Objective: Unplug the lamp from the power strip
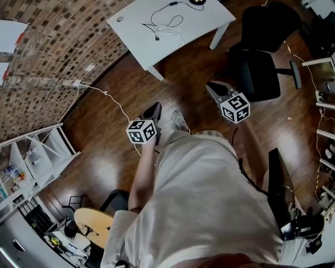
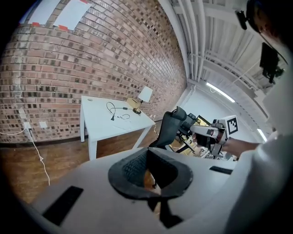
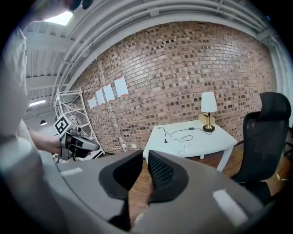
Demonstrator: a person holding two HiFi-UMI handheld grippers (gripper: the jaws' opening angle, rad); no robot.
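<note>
You've not begun: left tongs (image 2: 146,156) and right tongs (image 3: 145,157) clenched, empty, well apart from the lamp (image 3: 208,109) on the counter (image 3: 201,142); power strip possibly there, too small to tell

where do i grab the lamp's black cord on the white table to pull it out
Probably the dark plug end, not the thin cord. It lies flat on the white table, so come down from above with the jaws across its width. Its exact shape is too small to tell.
</note>
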